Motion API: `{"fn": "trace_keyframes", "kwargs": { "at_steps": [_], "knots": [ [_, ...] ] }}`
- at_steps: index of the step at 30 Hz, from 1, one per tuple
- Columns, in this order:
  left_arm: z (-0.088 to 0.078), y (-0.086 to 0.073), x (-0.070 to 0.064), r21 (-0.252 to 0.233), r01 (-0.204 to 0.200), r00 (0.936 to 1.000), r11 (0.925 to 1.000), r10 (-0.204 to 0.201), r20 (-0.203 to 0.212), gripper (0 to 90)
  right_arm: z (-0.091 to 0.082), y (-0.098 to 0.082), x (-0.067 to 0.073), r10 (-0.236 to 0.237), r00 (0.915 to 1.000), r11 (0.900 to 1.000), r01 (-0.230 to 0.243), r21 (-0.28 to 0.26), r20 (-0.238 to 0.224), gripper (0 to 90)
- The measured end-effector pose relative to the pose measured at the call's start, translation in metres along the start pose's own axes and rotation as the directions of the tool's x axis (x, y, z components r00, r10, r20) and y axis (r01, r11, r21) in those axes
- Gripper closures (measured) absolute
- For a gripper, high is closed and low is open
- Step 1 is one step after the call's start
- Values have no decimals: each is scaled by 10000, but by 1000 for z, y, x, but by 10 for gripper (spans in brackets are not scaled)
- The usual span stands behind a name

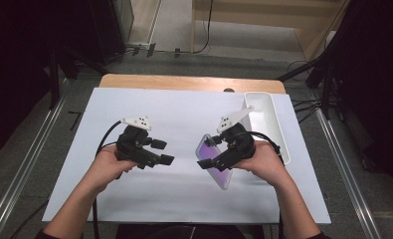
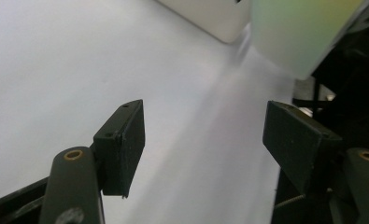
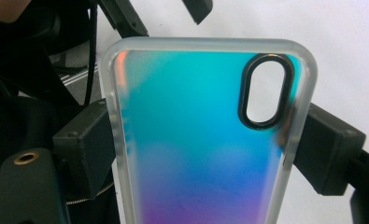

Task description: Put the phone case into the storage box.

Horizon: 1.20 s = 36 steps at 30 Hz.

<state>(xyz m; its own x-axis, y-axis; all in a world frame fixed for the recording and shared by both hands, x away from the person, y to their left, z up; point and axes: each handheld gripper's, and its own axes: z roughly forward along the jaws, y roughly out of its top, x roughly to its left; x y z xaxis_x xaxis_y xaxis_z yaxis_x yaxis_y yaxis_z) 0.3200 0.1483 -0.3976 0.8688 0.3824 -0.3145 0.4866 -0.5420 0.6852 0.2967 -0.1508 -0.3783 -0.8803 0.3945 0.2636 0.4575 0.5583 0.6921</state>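
My right gripper (image 1: 210,160) pinches a phone case (image 3: 196,154) by its two long edges, one of my fingers (image 3: 86,144) on each side. The case hangs tilted just above the white sheet (image 1: 184,189) on the bench, near the white tray (image 1: 268,107). I think it is light, thin and a bit bendy, and its shiny back may slip. So the edges are the best place to hold. My left gripper (image 1: 168,152) waits nearby, fingers (image 2: 121,144) spread, holding nothing.
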Motion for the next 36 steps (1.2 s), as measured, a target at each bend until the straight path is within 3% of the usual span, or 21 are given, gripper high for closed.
{"fn": "trace_keyframes", "kwargs": {
  "at_steps": [10,13,21,30,36],
  "knots": [
    [3,-16,2,-180,17,9993,9998,-24,-374,295,-12,0,-4,364,9982,9992,-354,-202,476,151],
    [2,-24,4,-367,208,9988,9991,-224,-428,295,-15,0,-4,468,9973,9987,-457,-208,570,151],
    [-2,-38,6,-415,280,9975,9987,-306,-635,291,-24,0,-5,723,9938,9973,-710,-181,843,151],
    [-1,-44,5,-323,255,9965,9992,-280,-791,258,-39,-1,-8,1162,9832,9930,-1119,-379,1409,151],
    [2,-46,6,-252,386,9944,9989,-409,-973,258,-50,-1,-10,1644,9719,9846,-1513,-878,1684,151]
  ]
}}
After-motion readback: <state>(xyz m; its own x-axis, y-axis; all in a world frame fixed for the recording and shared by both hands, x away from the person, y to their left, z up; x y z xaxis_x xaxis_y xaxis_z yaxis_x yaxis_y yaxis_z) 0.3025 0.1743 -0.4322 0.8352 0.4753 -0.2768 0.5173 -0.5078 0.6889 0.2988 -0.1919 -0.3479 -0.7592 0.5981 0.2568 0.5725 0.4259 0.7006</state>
